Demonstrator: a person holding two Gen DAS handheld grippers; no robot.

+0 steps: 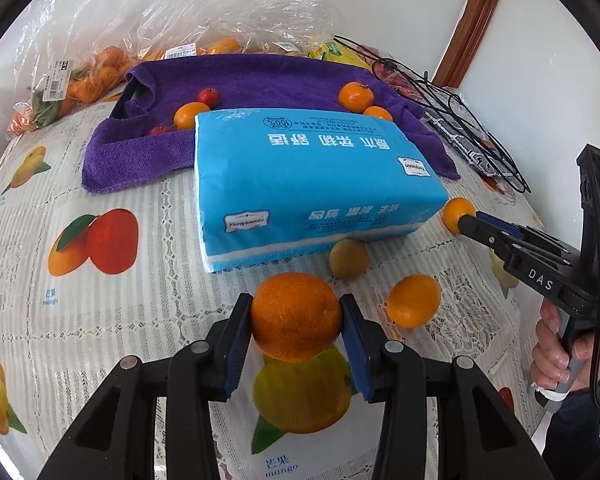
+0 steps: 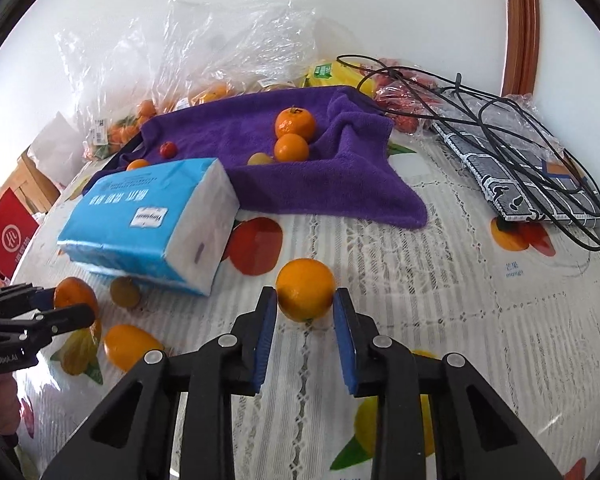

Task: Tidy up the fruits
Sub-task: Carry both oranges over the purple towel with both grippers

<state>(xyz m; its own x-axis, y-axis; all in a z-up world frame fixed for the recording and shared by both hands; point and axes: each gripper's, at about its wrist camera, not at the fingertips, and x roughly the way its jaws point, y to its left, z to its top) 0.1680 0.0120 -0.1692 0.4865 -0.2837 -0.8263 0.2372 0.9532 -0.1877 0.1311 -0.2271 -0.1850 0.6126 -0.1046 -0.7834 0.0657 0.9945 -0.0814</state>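
Note:
My left gripper [image 1: 297, 316] is shut on a large orange [image 1: 296, 316], just above the tablecloth. My right gripper [image 2: 305, 306] is shut on a smaller orange [image 2: 305, 289]; it shows in the left wrist view [image 1: 458, 215] beside the blue tissue pack [image 1: 312, 184]. A loose orange [image 1: 414, 300] and a brownish-green fruit [image 1: 348, 258] lie in front of the pack. A purple towel [image 2: 284, 176] behind the pack holds two oranges [image 2: 294, 122], a small green fruit [image 2: 259, 159] and small red fruits [image 2: 168, 149].
Plastic bags of oranges [image 1: 96, 76] and other fruit stand along the wall behind the towel. A patterned packet under tangled black cable [image 2: 512, 168] lies at the right. The fruit-print tablecloth [image 1: 100, 320] covers the table. A red box [image 2: 8, 236] stands off the left edge.

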